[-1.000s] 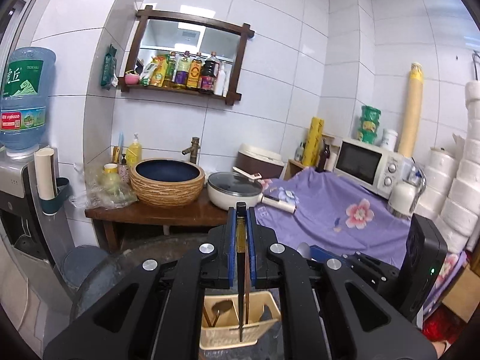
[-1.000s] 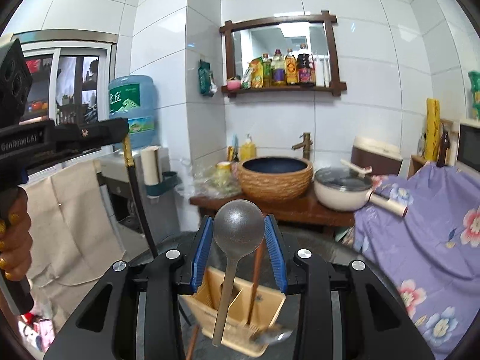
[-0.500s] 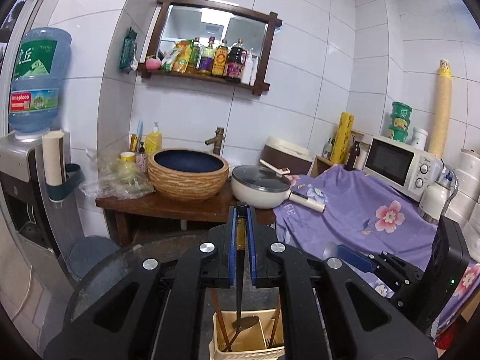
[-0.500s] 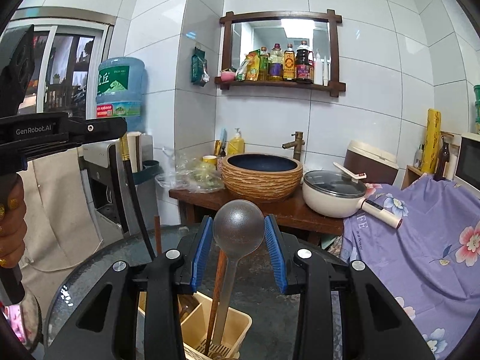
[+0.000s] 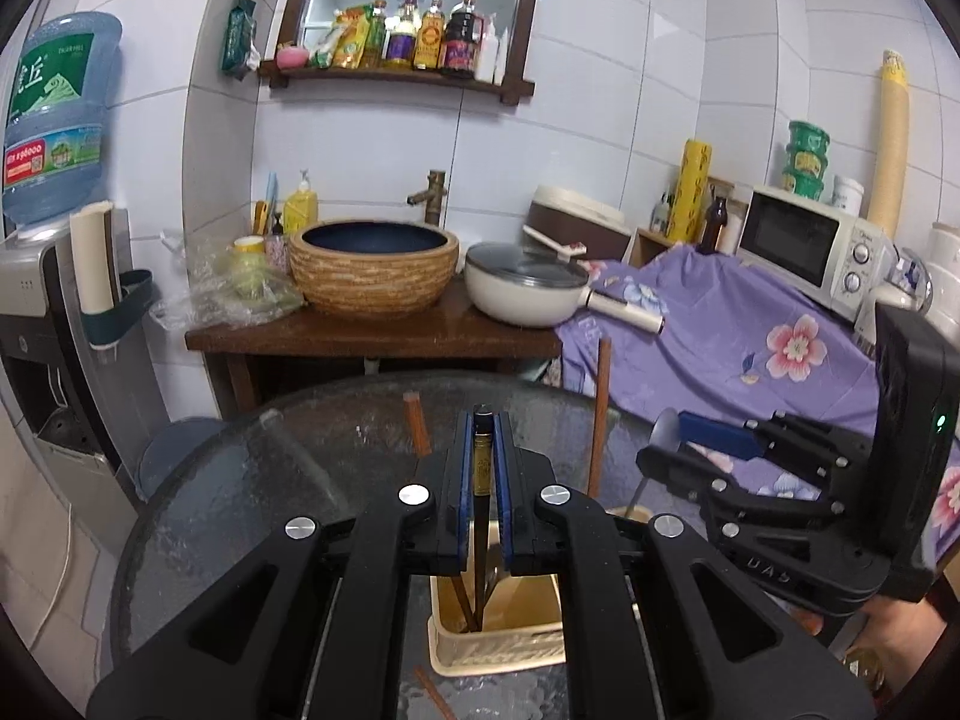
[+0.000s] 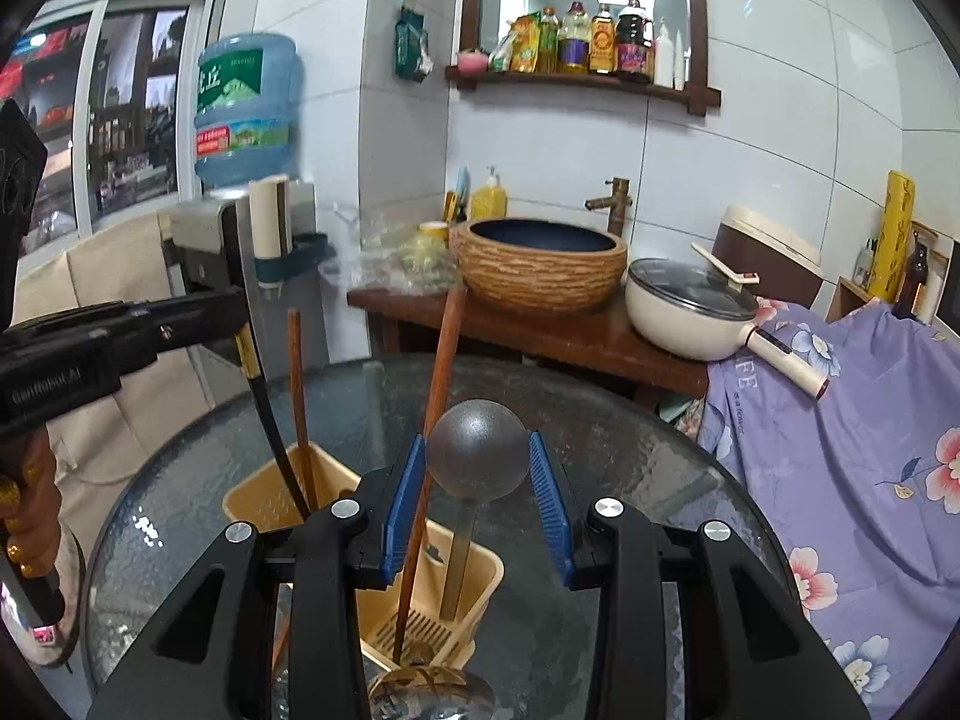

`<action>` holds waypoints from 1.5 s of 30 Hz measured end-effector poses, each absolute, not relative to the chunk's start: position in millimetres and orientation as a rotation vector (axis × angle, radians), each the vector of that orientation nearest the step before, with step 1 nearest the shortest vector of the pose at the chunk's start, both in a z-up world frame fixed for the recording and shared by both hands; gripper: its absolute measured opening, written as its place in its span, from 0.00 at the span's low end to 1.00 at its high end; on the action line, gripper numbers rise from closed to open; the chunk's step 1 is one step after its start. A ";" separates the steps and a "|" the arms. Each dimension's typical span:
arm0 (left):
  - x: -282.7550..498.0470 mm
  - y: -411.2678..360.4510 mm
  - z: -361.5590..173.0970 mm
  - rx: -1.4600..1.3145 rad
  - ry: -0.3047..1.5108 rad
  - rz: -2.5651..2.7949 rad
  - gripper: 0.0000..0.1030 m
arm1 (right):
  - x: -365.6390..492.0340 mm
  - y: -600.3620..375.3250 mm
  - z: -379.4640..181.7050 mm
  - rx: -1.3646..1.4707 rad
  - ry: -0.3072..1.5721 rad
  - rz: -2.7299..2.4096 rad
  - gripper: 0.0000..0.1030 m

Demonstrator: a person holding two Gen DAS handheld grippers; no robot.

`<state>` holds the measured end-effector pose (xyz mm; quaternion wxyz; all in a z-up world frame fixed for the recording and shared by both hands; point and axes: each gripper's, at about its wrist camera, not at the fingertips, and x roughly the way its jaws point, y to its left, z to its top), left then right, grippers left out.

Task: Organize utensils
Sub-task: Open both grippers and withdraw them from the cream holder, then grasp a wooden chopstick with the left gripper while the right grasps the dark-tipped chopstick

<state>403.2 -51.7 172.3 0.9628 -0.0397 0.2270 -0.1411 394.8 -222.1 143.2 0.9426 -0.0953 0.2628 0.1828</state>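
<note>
Left gripper [image 5: 483, 468] is clamped on a dark utensil [image 6: 270, 420] already poking into the caddy [image 6: 456, 582], right gripper [image 6: 477, 504] pinches the ladle [image 6: 478, 450] above it, so lowering both together could tip that light caddy.

Both grippers have come lower over the round glass table [image 5: 240, 480], which now fills far more of each view. The left gripper [image 5: 483, 480], clamped on the black-handled utensil [image 5: 482, 462], has carried it down into the near-left compartment of the beige utensil holder [image 6: 480, 570]. The right gripper [image 6: 478, 480] has sunk with the grey spoon [image 6: 478, 459], whose handle now stands in the holder's right compartment.
</note>
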 end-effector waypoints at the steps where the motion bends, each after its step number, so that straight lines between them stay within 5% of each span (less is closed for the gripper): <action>1: 404.4 -52.4 167.1 -0.082 0.472 -0.288 0.07 | 396.3 -221.4 140.9 -0.194 0.560 0.371 0.34; 8: 404.5 -54.9 155.4 -0.063 0.489 -0.289 0.07 | 400.9 -222.2 134.5 -0.187 0.640 0.362 0.36; 12: 404.4 -53.1 155.5 -0.064 0.497 -0.291 0.07 | 398.2 -222.8 137.1 -0.186 0.630 0.356 0.50; 18: 401.4 -51.3 160.2 -0.065 0.491 -0.294 0.09 | 388.8 -227.8 143.2 -0.155 0.602 0.352 0.54; 22: 392.6 -43.0 165.3 -0.105 0.461 -0.303 0.52 | 375.2 -235.2 150.1 -0.119 0.556 0.349 0.57; 25: 379.5 -34.1 169.7 -0.126 0.429 -0.305 0.55 | 351.7 -240.8 157.7 -0.106 0.490 0.332 0.60; 29: 354.0 -27.0 165.9 -0.104 0.420 -0.303 0.80 | 311.0 -244.1 162.3 -0.099 0.433 0.344 0.61; 34: 321.0 -13.9 138.4 -0.057 0.466 -0.306 0.88 | 261.1 -235.3 136.3 -0.152 0.489 0.381 0.61; 42: 309.1 5.5 58.3 0.033 0.674 -0.223 0.88 | 267.0 -226.2 35.0 -0.184 0.825 0.322 0.56; 45: 311.1 11.1 24.7 0.054 0.770 -0.195 0.73 | 270.6 -223.3 8.1 -0.181 0.893 0.299 0.52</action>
